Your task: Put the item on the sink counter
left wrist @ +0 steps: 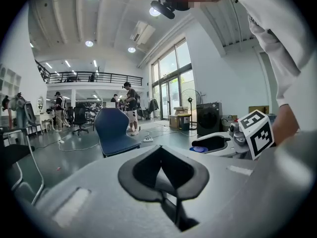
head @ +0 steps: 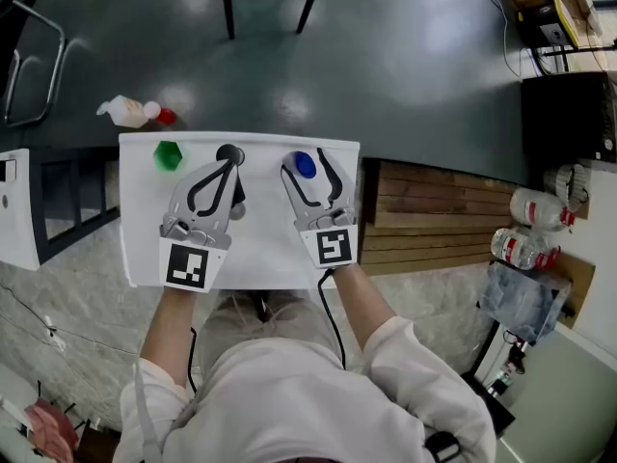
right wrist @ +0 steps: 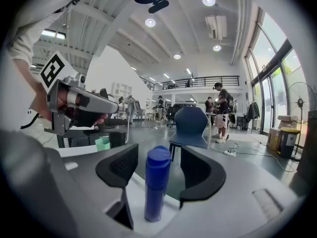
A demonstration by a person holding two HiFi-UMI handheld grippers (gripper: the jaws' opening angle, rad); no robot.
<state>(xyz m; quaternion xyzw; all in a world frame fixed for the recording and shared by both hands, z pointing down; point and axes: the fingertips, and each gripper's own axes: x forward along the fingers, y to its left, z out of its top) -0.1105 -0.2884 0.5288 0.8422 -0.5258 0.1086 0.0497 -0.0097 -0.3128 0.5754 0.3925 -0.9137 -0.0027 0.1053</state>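
A blue bottle (head: 305, 167) stands upright on the white tabletop (head: 145, 239). My right gripper (head: 307, 158) is open around it. In the right gripper view the bottle (right wrist: 157, 192) stands between the pads with a gap on each side, so neither pad touches it. My left gripper (head: 231, 158) hovers to the left, shut; in its own view the fingertips (left wrist: 159, 150) meet with nothing between them. A small black item (right wrist: 117, 138) sits under its tips. A green cup-like item (head: 168, 155) stands further left on the table.
On the floor beyond the table lies a pale plastic bottle with a red cap (head: 130, 112). A slatted wooden board (head: 434, 215) adjoins the table's right side, with water bottles (head: 535, 208) beyond it. A white cabinet (head: 19, 210) stands at the left. A blue chair (left wrist: 114, 130) is ahead.
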